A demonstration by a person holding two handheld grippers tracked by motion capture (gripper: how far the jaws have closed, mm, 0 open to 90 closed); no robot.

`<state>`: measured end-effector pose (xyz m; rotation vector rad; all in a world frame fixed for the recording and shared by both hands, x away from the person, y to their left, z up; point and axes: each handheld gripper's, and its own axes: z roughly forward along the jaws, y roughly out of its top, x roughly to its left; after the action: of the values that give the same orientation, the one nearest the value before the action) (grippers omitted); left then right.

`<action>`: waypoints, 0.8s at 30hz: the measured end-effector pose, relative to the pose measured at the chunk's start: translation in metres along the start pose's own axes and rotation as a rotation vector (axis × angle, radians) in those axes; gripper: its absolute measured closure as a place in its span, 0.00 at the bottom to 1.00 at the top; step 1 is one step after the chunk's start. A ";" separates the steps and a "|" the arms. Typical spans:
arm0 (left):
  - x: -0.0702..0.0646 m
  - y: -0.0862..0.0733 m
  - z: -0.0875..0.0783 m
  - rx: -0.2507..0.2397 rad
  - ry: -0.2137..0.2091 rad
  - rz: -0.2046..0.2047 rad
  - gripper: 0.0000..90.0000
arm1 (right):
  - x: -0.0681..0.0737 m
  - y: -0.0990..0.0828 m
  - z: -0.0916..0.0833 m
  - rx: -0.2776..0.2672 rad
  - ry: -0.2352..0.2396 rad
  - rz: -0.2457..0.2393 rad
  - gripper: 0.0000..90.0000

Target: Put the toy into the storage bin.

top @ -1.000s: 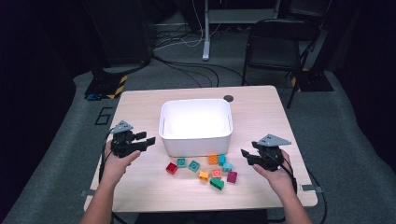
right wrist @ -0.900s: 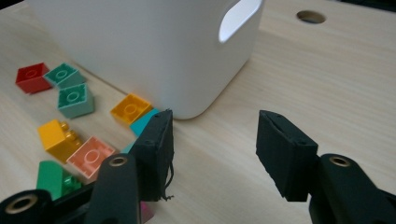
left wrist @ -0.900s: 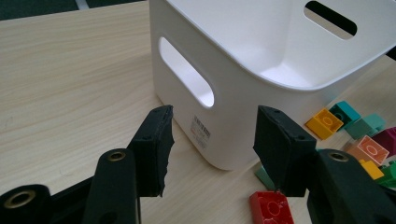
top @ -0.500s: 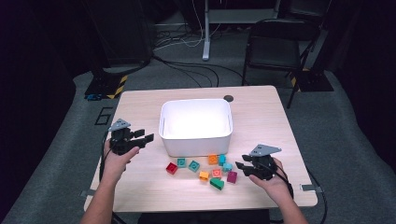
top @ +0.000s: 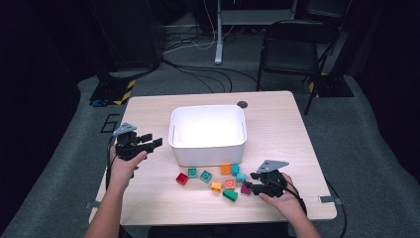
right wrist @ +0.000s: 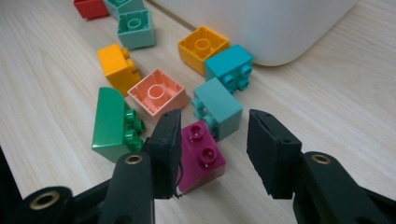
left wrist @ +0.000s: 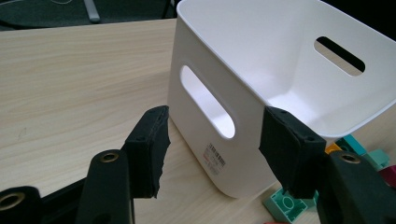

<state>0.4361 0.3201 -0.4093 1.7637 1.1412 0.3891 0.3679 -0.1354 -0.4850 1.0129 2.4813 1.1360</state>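
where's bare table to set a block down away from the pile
Bare wood lies right of the white bin, out to the table edge, and behind the bin. It is crowded in front of the bin, around the magenta block.

The light wooden table point(top: 277, 129) is seen from a fixed camera set high above the person's side, faced forward and down, far enough that the grey carpet and a black folding chair point(top: 292, 47) beyond are taken in; the left gripper view is taken close along that gripper's black jaws, low over the tabletop, with the handle-slotted end wall of the white plastic tub point(left wrist: 261, 88) seen between and just beyond the jaws; the right gripper view is taken closer still, angled down, a magenta studded brick point(right wrist: 203, 154) lying between the jaws against the left-hand one; tub and coloured bricks are shared by all three views.
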 end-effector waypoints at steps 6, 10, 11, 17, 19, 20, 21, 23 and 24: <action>0.002 0.002 -0.004 -0.016 0.007 -0.006 0.47 | 0.004 -0.002 0.004 0.048 -0.032 -0.030 0.62; 0.004 0.003 -0.002 -0.017 0.008 -0.011 0.46 | -0.003 -0.006 0.003 0.060 -0.059 -0.012 0.63; 0.004 0.003 -0.002 -0.017 0.008 -0.011 0.46 | -0.003 -0.006 0.003 0.060 -0.059 -0.012 0.63; 0.003 0.002 0.000 -0.013 0.016 -0.011 0.45 | -0.020 -0.007 0.007 0.049 -0.118 0.083 0.62; 0.003 0.002 0.000 -0.006 0.013 -0.012 0.45 | -0.022 -0.007 0.008 0.043 -0.130 0.073 0.62; 0.003 0.001 0.000 -0.004 0.015 -0.011 0.45 | -0.023 -0.006 0.009 0.046 -0.137 0.084 0.62; 0.003 0.001 0.000 -0.004 0.015 -0.012 0.45 | -0.024 -0.007 0.009 0.038 -0.139 0.084 0.62; 0.003 0.001 0.000 -0.008 0.015 -0.013 0.45 | -0.021 -0.007 0.004 0.028 -0.134 0.092 0.61; 0.004 0.001 -0.001 -0.009 0.014 -0.015 0.45 | -0.020 -0.007 0.003 0.023 -0.132 0.090 0.60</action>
<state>0.4382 0.3234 -0.4084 1.7463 1.1608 0.3974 0.3804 -0.1504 -0.4932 1.1767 2.3724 1.0325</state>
